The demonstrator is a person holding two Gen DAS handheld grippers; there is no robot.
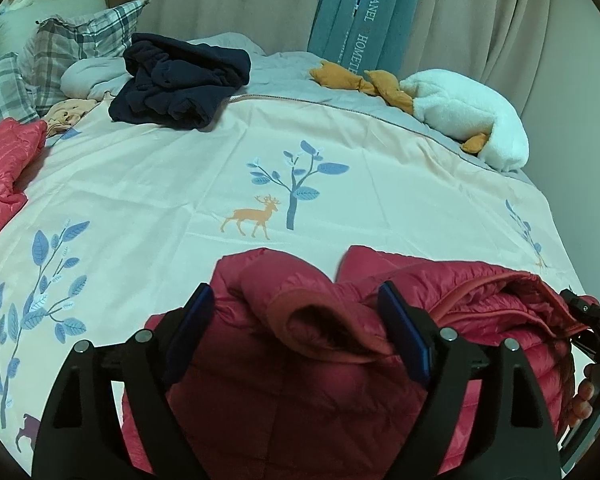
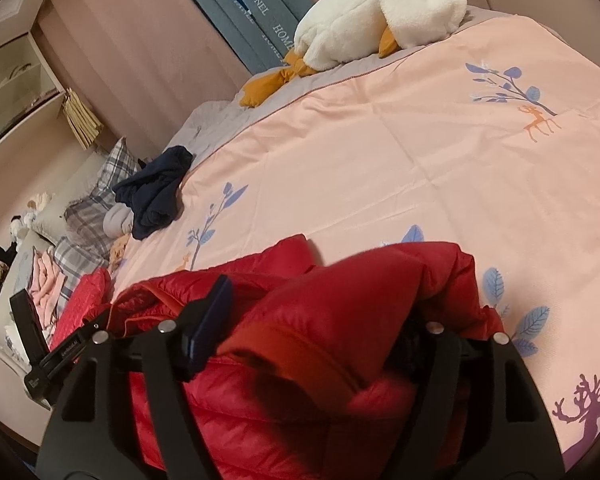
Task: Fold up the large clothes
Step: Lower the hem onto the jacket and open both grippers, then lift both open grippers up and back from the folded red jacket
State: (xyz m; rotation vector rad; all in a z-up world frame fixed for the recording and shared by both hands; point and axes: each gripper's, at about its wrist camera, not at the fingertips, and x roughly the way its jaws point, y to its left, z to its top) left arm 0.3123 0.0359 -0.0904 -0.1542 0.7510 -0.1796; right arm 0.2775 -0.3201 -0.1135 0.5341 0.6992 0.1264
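A red puffer jacket (image 1: 300, 380) lies bunched at the near edge of the bed, on a pink quilt (image 1: 172, 168) with a tree and deer print. My left gripper (image 1: 296, 320) has its fingers wide apart around a rolled sleeve cuff of the jacket. In the right wrist view the same jacket (image 2: 340, 312) is piled up between the fingers of my right gripper (image 2: 312, 320); its right finger is hidden by the fabric. The right gripper also shows at the right edge of the left wrist view (image 1: 596, 328).
A dark navy garment (image 1: 180, 80) lies crumpled at the back left. A second red quilted garment (image 1: 4, 168) lies at the left. A white plush goose (image 1: 468, 112) lies at the back right. Plaid pillows (image 1: 72, 44) and curtains (image 1: 460, 8) stand behind.
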